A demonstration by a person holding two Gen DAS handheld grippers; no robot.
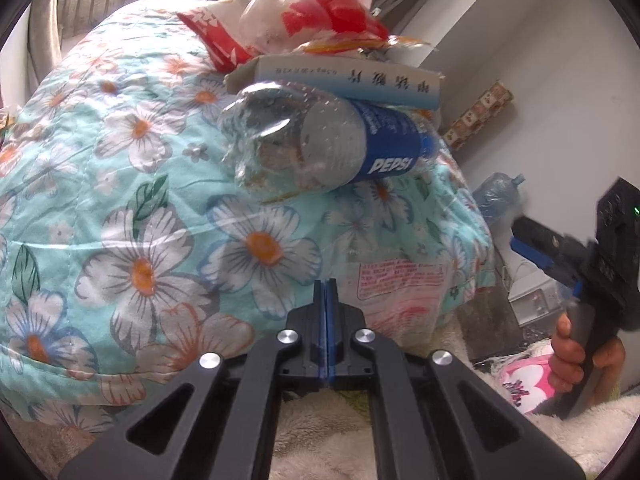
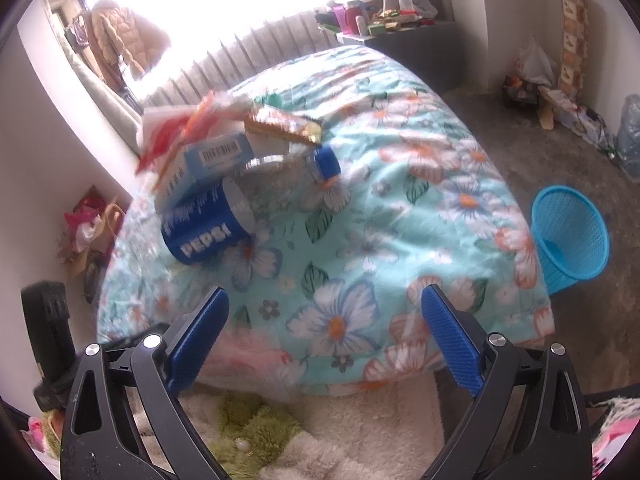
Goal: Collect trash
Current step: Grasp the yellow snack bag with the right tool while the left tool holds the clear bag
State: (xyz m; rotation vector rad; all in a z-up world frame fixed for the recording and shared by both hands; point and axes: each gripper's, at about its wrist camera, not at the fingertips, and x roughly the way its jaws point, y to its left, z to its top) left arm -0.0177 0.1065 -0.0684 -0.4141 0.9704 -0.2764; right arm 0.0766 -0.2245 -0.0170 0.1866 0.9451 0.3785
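Left tongs (image 1: 327,292) are sitting fully closed on nothing, right tongs (image 2: 324,332) are gaping wide and empty, and the Pepsi bottle (image 1: 320,142) is lying ahead of both on the floral bed (image 2: 420,200) amid wrappers (image 1: 320,12).

black hand-held gripper (image 1: 327,292), blue ribbed pads (image 2: 452,340), silver round screws, slotted linkage arms
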